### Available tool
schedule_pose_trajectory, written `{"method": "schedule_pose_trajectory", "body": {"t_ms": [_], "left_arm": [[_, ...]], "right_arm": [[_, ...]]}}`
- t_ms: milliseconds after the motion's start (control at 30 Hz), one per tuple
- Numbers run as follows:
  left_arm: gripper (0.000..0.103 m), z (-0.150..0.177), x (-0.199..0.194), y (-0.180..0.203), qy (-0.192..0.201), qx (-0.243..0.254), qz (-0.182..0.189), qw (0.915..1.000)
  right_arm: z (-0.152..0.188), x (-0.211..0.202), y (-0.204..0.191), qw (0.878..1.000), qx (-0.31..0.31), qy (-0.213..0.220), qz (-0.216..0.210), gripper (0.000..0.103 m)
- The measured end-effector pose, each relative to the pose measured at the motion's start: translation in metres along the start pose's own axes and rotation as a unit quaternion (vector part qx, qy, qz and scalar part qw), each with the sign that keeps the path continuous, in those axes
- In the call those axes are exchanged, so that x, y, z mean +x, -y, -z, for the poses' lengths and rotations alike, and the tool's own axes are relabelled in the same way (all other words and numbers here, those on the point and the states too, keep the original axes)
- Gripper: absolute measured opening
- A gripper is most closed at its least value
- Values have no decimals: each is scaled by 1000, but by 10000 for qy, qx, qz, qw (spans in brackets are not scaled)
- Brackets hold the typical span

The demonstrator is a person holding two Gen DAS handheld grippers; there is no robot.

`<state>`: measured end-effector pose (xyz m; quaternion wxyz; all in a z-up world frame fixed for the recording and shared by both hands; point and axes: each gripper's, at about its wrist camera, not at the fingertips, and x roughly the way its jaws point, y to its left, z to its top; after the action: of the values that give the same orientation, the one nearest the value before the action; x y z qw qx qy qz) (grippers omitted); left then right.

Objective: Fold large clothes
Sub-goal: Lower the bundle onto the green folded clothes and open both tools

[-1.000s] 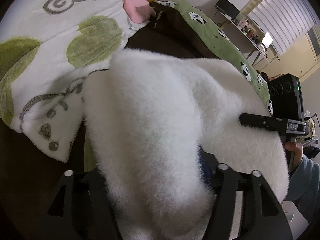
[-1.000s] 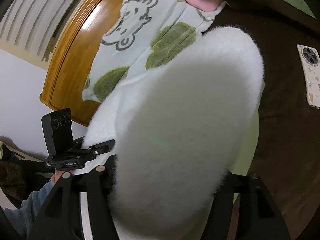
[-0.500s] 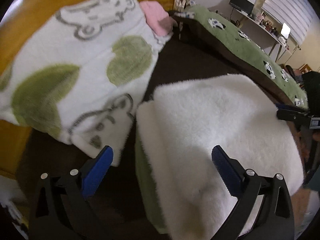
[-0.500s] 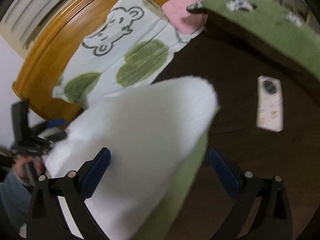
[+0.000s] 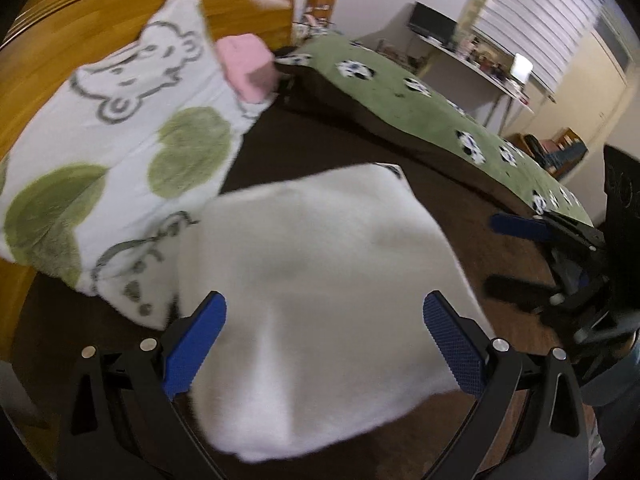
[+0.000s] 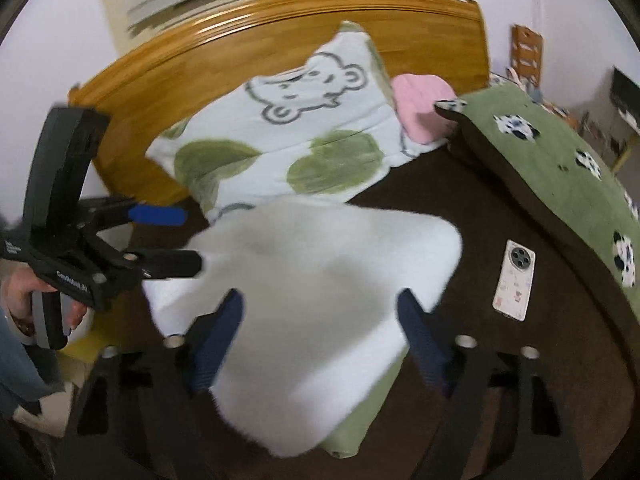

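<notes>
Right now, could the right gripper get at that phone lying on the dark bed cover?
Probably yes. The right gripper is open and holds nothing, and the phone lies flat just to its right on the brown cover, apart from the folded white fleece, with nothing between.

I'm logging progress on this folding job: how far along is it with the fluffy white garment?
Done: the white garment lies folded into a compact stack on the dark bedspread, a green layer peeking out beneath. In hand: nothing; the left hand-held gripper and right hand-held gripper are both open above it. Left: perhaps tidying or moving the stack; the bear-print blanket lies beside it.
</notes>
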<state>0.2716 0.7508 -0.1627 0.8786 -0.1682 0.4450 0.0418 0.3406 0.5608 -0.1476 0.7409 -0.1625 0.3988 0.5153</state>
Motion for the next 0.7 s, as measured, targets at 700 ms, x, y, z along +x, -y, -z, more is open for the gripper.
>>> {"method": "schedule_pose_trajectory", "body": {"t_ms": [700], "left_arm": [[97, 82, 42, -14, -171, -311, 403, 9986]], "right_arm": [[72, 22, -17, 9991, 190, -365, -58, 62]]}}
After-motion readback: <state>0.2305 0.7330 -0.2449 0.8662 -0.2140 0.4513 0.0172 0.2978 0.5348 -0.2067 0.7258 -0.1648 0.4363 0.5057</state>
